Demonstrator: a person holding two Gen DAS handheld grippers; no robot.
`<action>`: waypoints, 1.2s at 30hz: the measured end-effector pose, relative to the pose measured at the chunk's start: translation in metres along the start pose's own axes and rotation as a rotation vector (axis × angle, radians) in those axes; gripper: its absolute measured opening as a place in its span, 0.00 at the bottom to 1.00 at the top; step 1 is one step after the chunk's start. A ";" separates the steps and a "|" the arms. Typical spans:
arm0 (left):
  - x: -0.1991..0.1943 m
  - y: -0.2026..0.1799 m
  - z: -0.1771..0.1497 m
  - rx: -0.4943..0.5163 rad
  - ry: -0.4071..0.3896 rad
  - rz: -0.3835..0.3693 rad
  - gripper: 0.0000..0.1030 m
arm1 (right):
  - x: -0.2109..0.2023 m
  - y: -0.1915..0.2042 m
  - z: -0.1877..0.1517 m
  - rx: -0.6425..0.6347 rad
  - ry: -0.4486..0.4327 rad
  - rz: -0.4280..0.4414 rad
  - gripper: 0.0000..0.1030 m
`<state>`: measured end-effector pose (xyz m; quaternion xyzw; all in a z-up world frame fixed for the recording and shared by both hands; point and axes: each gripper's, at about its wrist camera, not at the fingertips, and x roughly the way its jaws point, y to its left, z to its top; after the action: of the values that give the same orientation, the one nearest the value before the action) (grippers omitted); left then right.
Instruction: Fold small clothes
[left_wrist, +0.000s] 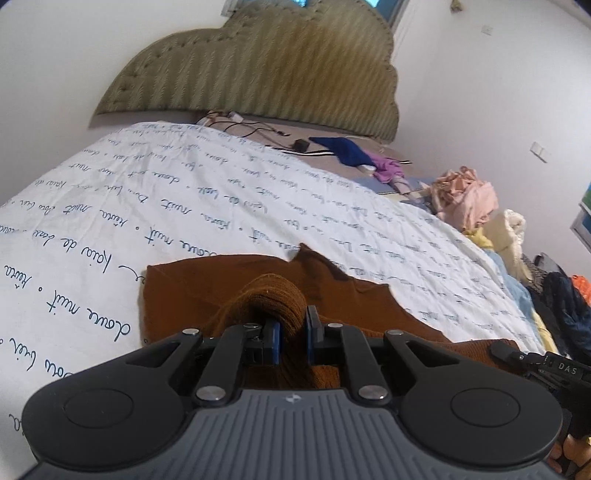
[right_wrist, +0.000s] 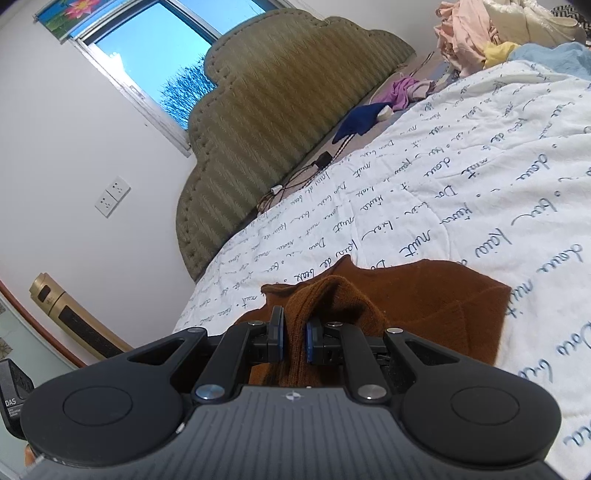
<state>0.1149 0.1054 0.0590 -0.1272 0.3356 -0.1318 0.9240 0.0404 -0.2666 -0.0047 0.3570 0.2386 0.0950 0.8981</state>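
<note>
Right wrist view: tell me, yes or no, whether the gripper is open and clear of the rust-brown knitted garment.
No: the right gripper is shut on a bunched fold of the rust-brown knitted garment, which rises between its blue pads.

Bed (left_wrist: 369, 129) covered by white script-print quilt (left_wrist: 184, 206); brown knit garment (left_wrist: 207, 280) lies on quilt; blue cloth (left_wrist: 343, 149), purple cloth (left_wrist: 386, 170), cables (left_wrist: 258, 129) near headboard.
</note>
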 end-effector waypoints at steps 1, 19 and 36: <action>0.005 0.001 0.001 -0.004 0.001 0.013 0.12 | 0.006 0.000 0.002 0.004 0.004 -0.006 0.16; 0.087 0.022 -0.004 -0.068 0.125 0.123 0.15 | 0.095 -0.036 0.003 0.128 0.128 -0.114 0.25; 0.065 0.076 0.016 -0.361 0.075 -0.016 0.62 | 0.096 -0.053 0.015 0.284 0.136 -0.022 0.63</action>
<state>0.1858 0.1569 0.0086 -0.2886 0.3869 -0.0814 0.8720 0.1314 -0.2809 -0.0665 0.4705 0.3140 0.0745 0.8213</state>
